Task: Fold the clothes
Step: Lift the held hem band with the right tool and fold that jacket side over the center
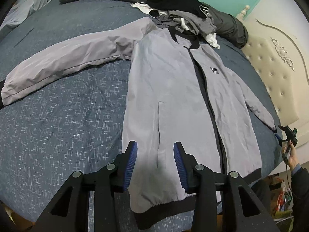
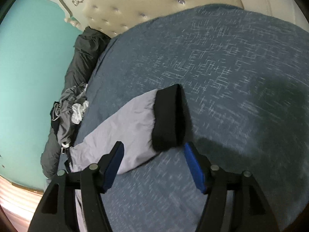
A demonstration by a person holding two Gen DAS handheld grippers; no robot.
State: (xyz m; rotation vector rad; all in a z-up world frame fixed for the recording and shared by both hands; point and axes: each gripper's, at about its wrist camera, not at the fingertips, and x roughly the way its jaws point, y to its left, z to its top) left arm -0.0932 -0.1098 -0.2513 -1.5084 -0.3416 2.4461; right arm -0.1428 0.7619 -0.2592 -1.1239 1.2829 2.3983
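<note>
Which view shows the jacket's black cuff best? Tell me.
The right wrist view: the black cuff fills the middle, just past the open right claw. The left wrist view shows only a distant sliver of it.

The left wrist view looks steeply down from the bed's point(image 1: 58, 131) near edge, over the jacket point(image 1: 170, 89) hem toward the clothes pile point(image 1: 183, 17). The right wrist view hangs close above the jacket's sleeve cuff point(image 2: 168, 118), facing the headboard point(image 2: 139, 5). Both share jacket, pile and headboard.
</note>
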